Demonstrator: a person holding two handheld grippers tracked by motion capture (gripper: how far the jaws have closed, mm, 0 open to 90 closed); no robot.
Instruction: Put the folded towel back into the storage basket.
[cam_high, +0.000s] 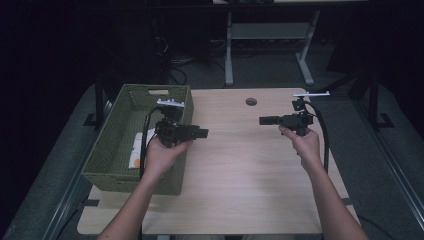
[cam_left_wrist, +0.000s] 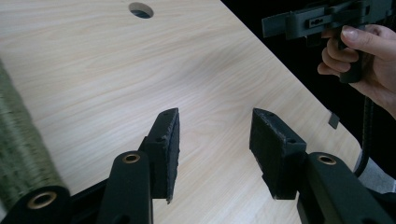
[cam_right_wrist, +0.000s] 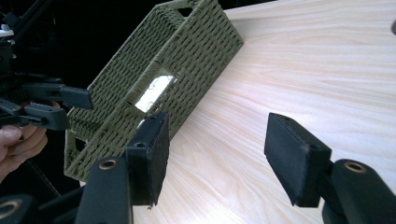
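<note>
A green woven basket (cam_high: 176, 96) sits on the left part of the light wood table (cam_high: 250, 165). Inside it lies a white item with an orange spot (cam_high: 136, 150), partly hidden by the left arm and too small to identify; in the right gripper view it shows only as a pale patch through the basket's side handle slot. The left gripper (cam_left_wrist: 214, 140) hovers above the basket's right rim, jaws spread apart with nothing between them. The right gripper (cam_right_wrist: 219, 149) hangs over the table's right side, jaws likewise parted and empty. A round hole (cam_high: 251, 101) marks the table's far edge. The room beyond is dark, and little of it can be made out.
</note>
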